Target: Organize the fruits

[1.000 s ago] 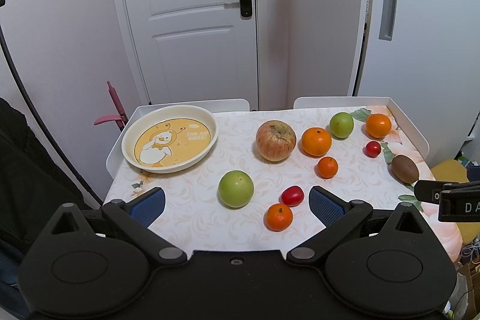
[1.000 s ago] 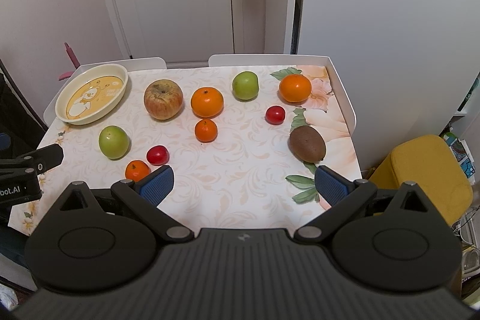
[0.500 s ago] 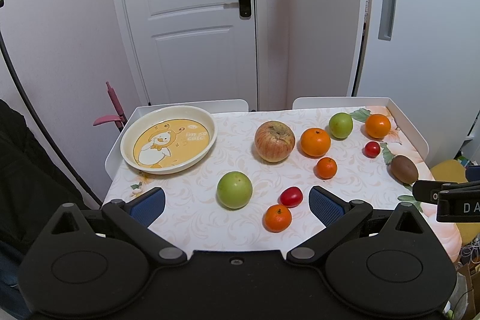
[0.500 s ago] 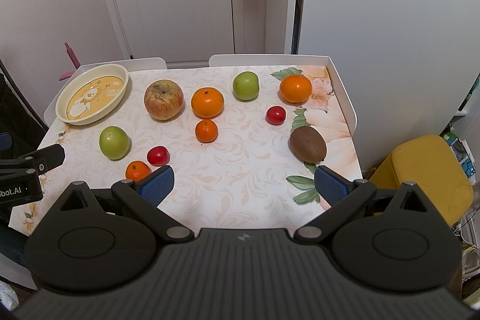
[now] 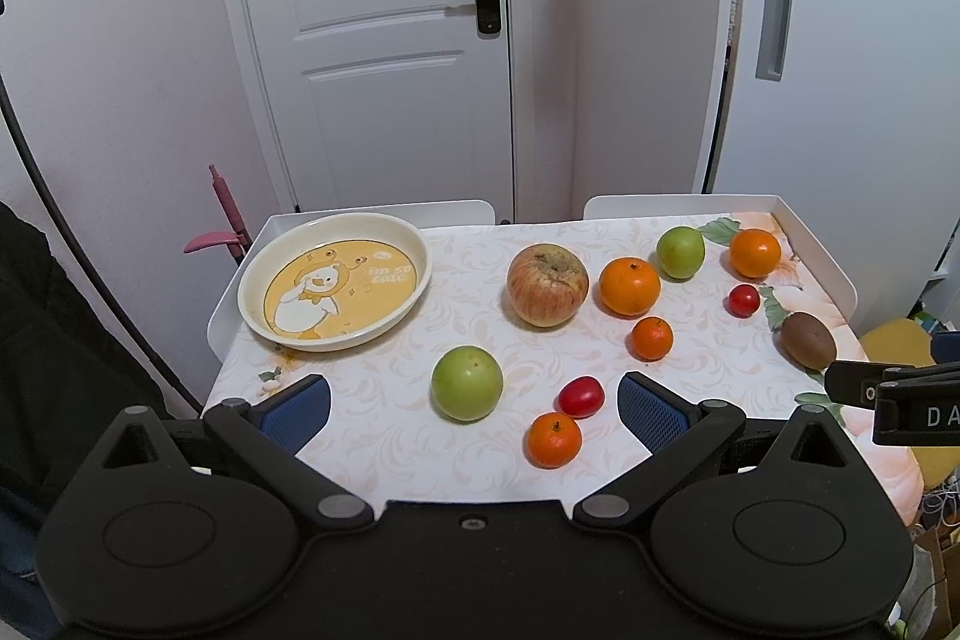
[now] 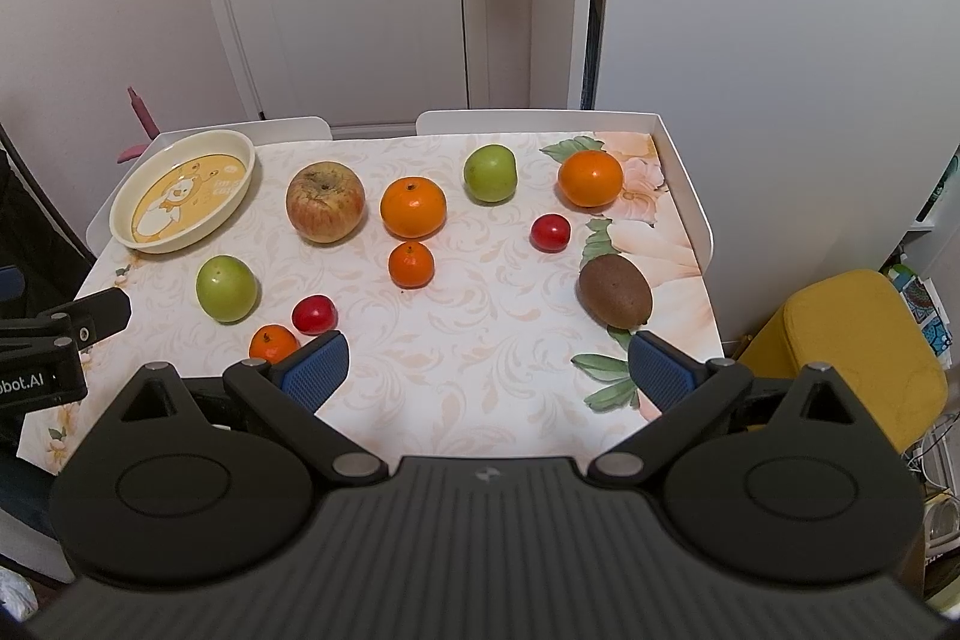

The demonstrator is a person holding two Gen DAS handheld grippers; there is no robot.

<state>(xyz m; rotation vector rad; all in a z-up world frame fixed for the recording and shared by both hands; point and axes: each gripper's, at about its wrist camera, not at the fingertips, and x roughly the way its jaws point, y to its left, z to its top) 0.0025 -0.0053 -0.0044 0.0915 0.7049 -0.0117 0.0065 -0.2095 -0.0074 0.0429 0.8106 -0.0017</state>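
Left wrist view: floral table [image 5: 390, 436], cream plate [image 5: 336, 280] far left, russet apple [image 5: 547, 285], oranges, green apples, kiwi [image 5: 807, 338], tomatoes scattered loose. Left gripper [image 5: 474, 403] and right gripper [image 6: 489, 367] spread wide, holding nothing.

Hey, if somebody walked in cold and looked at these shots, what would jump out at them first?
Probably the fruit scattered across the floral table: a big blotchy apple near the far middle, oranges and green apples around it, and a brown kiwi alone at the right edge. Next, the yellow cartoon plate in the far left corner, with nothing in it. Both the left gripper and right gripper hover open at the near edge.
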